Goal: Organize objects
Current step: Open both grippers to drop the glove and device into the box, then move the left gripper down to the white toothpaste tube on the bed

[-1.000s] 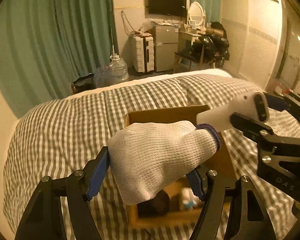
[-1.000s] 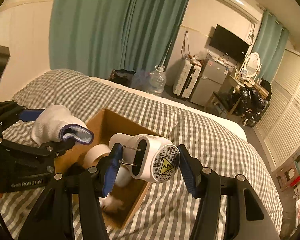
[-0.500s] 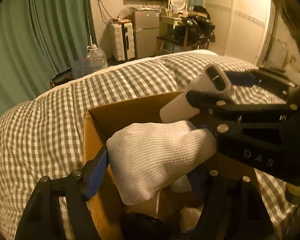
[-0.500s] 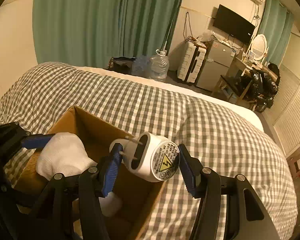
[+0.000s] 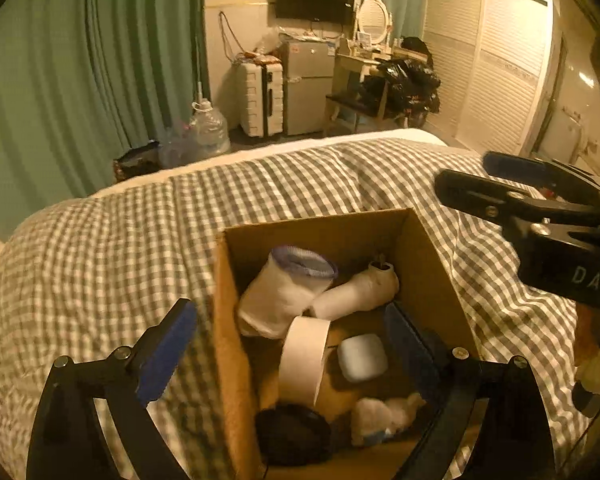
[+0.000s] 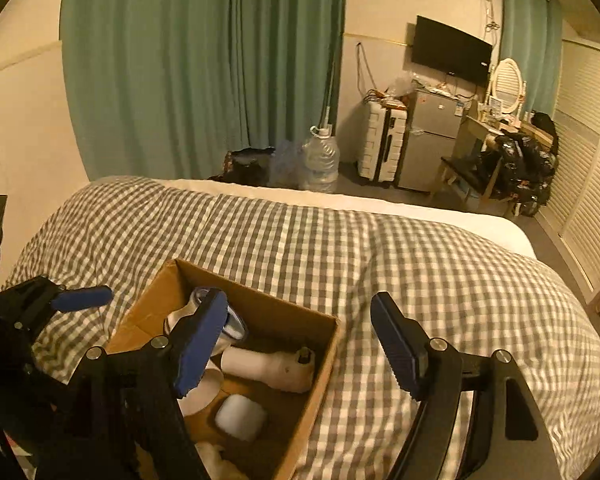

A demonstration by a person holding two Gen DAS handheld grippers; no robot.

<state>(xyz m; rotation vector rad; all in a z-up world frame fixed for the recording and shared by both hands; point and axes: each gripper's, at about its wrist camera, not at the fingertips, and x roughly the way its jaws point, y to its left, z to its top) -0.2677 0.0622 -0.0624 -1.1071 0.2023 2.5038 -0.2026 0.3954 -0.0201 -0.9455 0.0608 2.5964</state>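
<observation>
Glove and charger in box

Bed under my tongs, grey-white check cover, white sheet edge at far side. Open cardboard box sits directly on cover, near my end. Cover rumpled around box. Floor beyond bed carries water jug, suitcase.

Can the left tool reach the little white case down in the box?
Probably yes. The left tool is open right above the box, and the little white case lies uncovered beside the tape roll, which stands close and might get bumped.
</observation>
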